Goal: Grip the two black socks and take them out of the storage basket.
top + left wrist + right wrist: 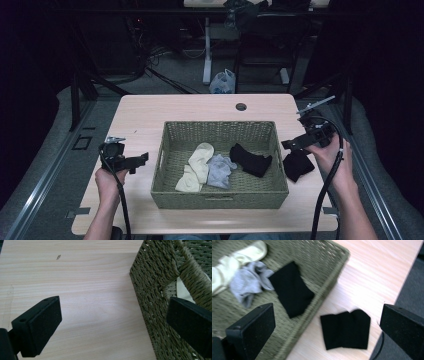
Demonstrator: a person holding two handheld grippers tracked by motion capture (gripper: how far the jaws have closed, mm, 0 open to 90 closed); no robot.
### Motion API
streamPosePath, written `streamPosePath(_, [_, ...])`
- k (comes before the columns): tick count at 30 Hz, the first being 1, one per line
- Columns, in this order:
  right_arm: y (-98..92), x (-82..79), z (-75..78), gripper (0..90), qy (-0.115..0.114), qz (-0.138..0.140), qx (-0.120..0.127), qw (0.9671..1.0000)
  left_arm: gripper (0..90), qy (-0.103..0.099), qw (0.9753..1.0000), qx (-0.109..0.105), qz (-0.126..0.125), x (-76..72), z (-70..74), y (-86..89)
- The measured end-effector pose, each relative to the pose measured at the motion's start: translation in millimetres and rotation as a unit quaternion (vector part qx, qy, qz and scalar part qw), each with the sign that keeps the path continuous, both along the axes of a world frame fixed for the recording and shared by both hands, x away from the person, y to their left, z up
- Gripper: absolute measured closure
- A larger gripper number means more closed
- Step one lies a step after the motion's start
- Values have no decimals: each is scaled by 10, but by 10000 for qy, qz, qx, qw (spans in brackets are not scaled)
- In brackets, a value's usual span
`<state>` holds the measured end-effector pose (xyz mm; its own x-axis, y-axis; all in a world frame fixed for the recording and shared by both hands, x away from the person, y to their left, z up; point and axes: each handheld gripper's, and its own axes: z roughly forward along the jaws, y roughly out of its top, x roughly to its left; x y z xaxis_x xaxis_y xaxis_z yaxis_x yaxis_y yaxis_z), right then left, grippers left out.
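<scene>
Both grippers' jaws apart, empty. Right gripper (295, 143) above folded black sock (345, 332) beside woven green basket (165, 150); advise descending square, pinching fold. Left gripper (136, 161) idle.

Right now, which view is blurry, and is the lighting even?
Right gripper view: soft motion blur on the black sock on the table and basket. Left gripper view: sharp weave, wood grain. High view: table lit, surroundings dark, faint glare along the table's near edge.
</scene>
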<state>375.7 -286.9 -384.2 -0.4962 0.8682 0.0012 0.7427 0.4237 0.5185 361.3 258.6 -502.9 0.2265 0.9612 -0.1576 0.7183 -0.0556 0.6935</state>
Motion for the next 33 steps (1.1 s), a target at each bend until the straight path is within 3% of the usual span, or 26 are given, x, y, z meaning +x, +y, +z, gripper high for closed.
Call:
streamPosePath(3, [157, -1, 72, 0, -105, 167, 55, 9998, 7, -8, 10000, -6, 7, 2, -1, -4])
streamPosePath(8, [481, 90, 125, 0, 11, 565, -162, 9983, 6, -5, 10000, 16, -18, 4, -1, -11])
streamPosePath(11, [625, 156, 106, 0, 94, 722, -137, 9973, 6, -2, 10000, 11, 2, 6, -5, -14])
streamPosePath(20, [990, 374, -210, 0, 432, 926, -298, 9943, 6, -14, 10000, -4, -7, 5, -7, -5])
streamPosePath(30, [1106, 491, -543, 12, 797, 916, -467, 9915, 6, -12, 10000, 6, -32, 11, -3, -11])
streamPosePath(32, [1125, 498, -613, 19, 758, 821, -482, 9926, 6, -6, 10000, 3, -31, 11, -2, -7])
streamPosePath(33, [1129, 518, -634, 23, 871, 886, -625, 9903, 6, -6, 10000, 2, -31, 11, -2, -6])
